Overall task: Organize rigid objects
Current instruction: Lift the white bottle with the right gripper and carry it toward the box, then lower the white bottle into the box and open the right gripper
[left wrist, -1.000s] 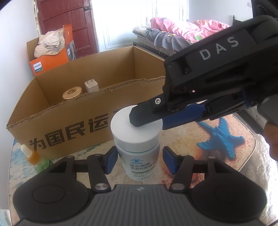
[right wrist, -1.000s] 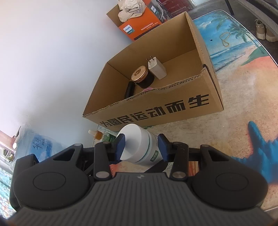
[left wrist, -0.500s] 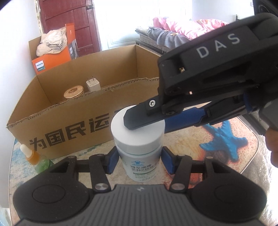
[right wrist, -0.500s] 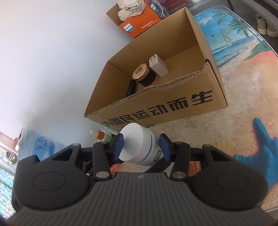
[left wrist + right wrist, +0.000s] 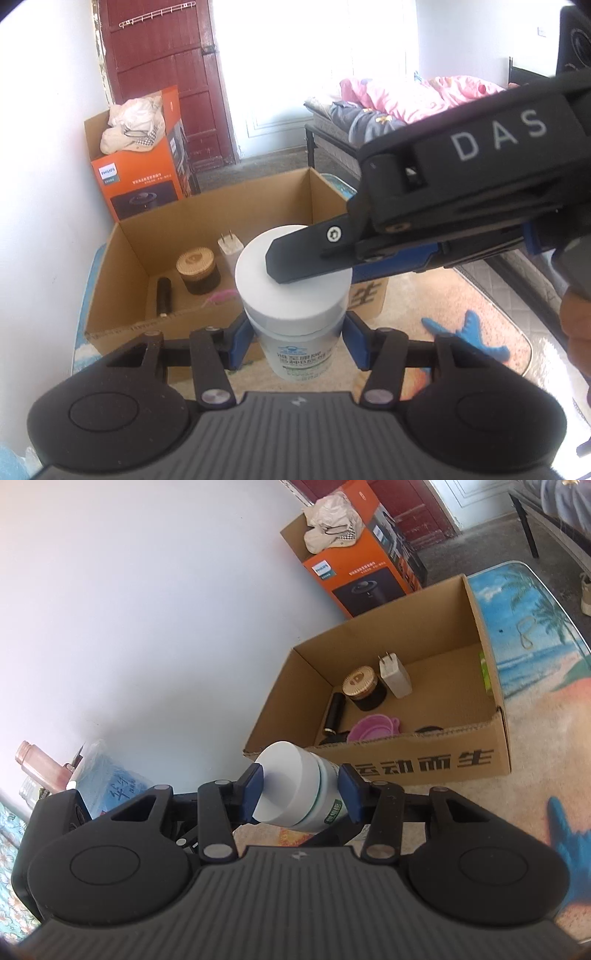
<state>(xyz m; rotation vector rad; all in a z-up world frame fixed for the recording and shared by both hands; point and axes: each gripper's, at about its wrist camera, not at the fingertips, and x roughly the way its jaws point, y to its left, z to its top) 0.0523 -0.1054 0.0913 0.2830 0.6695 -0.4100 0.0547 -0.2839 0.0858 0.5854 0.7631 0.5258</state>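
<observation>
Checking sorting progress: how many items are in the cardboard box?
5 visible: plug, gold-lidded jar, black tube, pink lid, a dark item behind the box front wall. More may be hidden.

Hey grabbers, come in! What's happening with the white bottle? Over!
Left gripper and right gripper both clamped on white bottle. Bottle airborne, in front of cardboard box. Charger, jar inside; landing space beside them.

Box wall (image 5: 406, 760) hides part of pink lid (image 5: 373, 729).

Both wrist views look down closely, sharing the cardboard box (image 5: 207, 221) (image 5: 424, 642).
</observation>
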